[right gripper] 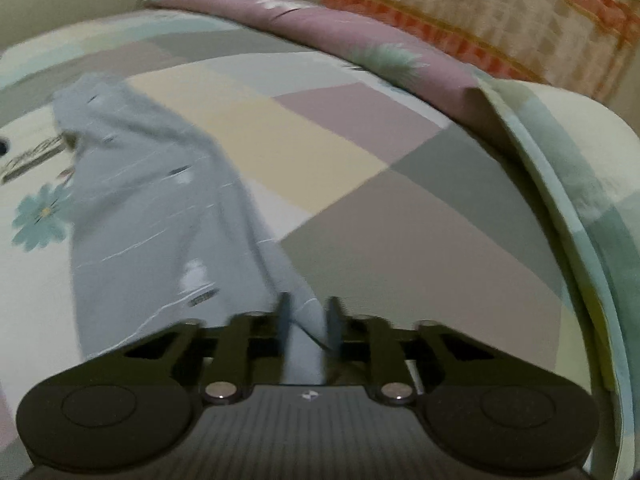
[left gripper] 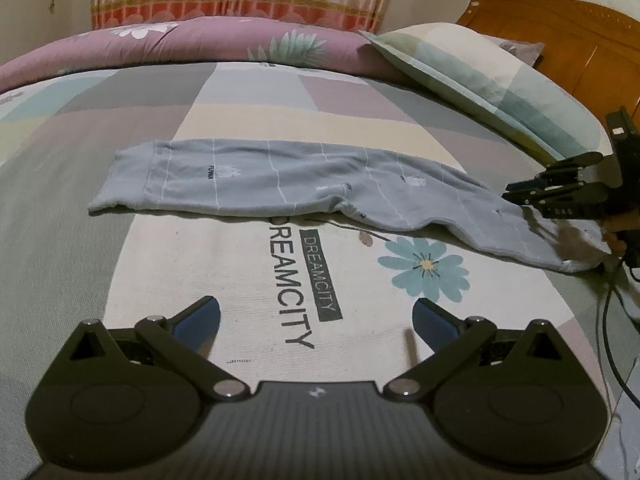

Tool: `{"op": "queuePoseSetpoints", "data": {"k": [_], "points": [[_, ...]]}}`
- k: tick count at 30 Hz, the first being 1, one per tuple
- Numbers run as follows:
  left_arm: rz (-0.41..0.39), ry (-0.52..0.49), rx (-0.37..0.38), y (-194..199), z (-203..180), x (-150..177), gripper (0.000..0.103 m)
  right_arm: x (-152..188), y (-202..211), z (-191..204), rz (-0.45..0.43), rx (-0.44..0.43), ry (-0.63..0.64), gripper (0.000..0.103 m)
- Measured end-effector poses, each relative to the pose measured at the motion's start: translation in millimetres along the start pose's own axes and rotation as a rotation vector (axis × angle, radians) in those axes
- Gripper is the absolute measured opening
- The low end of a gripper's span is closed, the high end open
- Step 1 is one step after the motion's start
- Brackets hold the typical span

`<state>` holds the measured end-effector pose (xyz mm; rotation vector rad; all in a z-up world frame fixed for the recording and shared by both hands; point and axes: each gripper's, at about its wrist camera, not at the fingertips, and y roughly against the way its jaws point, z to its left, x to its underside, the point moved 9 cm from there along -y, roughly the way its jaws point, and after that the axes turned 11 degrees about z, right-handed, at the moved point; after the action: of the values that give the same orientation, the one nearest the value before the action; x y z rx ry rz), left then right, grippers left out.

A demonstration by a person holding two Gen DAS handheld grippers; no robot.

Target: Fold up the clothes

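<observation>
At the bottom of the left view, my left gripper (left gripper: pixel 316 320) hovers low over the bedsheet (left gripper: pixel 248 300), fingers spread wide and holding nothing, I judge so it stays clear of the cloth. Beyond it, across the middle of the frame, the grey trousers (left gripper: pixel 280 180) lie as a long strip, flat on the bed. At the right edge my right gripper (left gripper: pixel 536 196) reaches in level, fingers pinching the trousers' near end, probably to lift it. Farther back, upper right, a pillow (left gripper: pixel 480 76) leans by the headboard (left gripper: pixel 580 48).
</observation>
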<state>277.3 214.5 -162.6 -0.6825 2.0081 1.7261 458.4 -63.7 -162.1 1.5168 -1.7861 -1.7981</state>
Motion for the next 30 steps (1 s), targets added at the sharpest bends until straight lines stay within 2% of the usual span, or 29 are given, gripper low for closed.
{"op": "queuePoseSetpoints", "data": {"k": [3, 5, 9, 11, 16, 24, 29, 30], "points": [[-0.001, -0.001, -0.001, 0, 0, 0, 0.102, -10, -2, -5, -0.006, 0.051, -0.007, 0.003], [-0.001, 0.001, 0.002, 0, 0, 0, 0.102, -18, -2, -18, -0.025, 0.105, -0.055, 0.003], [-0.002, 0.007, 0.010, 1, 1, 0, 0.102, -28, -5, -44, -0.016, 0.159, -0.186, 0.010], [-0.004, 0.011, 0.015, 1, 2, -1, 0.102, -27, 4, -44, -0.017, 0.183, -0.196, 0.016], [-0.011, 0.038, 0.027, 2, 3, -3, 0.102, -2, 53, -11, -0.026, 0.106, -0.257, 0.046], [-0.054, 0.130, 0.080, 4, 10, -7, 0.102, 75, 102, 87, -0.022, -0.101, -0.312, 0.057], [-0.090, 0.219, 0.130, 4, 20, -11, 0.102, 103, 101, 106, -0.011, -0.140, -0.361, 0.061], [-0.091, 0.244, 0.140, 2, 23, -15, 0.102, 104, 102, 105, -0.023, -0.150, -0.374, 0.064]]}}
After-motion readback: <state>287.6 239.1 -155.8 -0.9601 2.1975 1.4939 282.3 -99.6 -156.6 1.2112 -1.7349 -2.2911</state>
